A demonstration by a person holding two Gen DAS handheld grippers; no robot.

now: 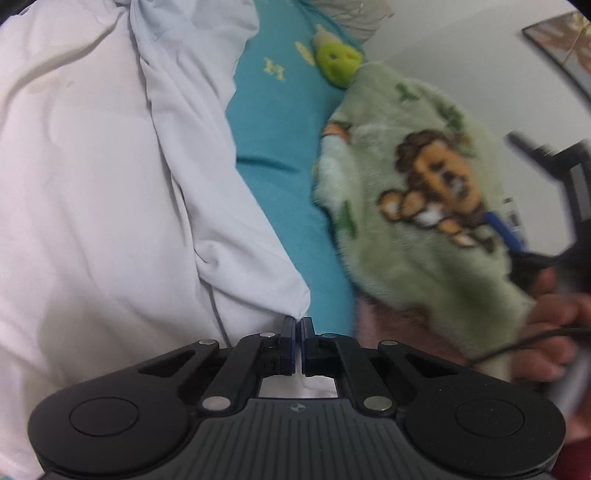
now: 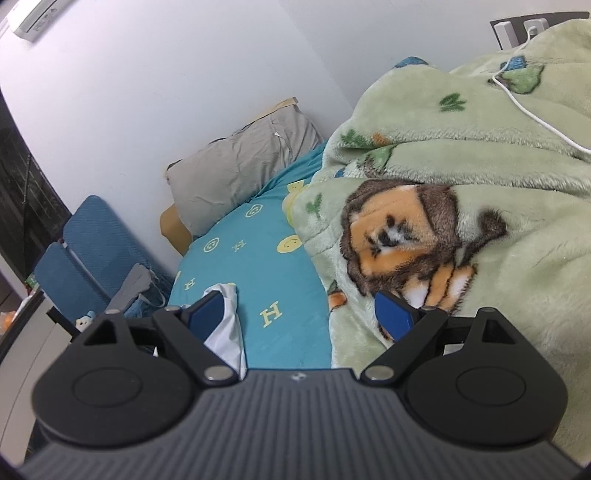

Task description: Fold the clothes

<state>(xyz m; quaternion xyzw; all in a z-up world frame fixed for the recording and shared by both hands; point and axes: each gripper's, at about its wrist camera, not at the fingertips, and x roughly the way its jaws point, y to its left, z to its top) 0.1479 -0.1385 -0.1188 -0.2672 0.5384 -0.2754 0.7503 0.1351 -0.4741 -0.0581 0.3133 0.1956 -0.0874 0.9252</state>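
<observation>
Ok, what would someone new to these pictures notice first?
Probably the green fleece blanket with its cartoon lion, heaped on the right of the bed over the teal sheet. Next, the big white garment filling the left of the left wrist view, its corner pinched in the shut left gripper. The right gripper hangs open over the sheet, holding nothing.

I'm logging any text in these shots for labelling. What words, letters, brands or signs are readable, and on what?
"H": yellow letter printed repeatedly on the teal bedsheet, clearest in the right wrist view.
Small round emblem on the body of the right hand-held gripper: a logo, no readable letters.
Markings on the white air conditioner at top left: too small and blurred to read.
Smiley faces and ring motifs on the sheet carry no text.
</observation>
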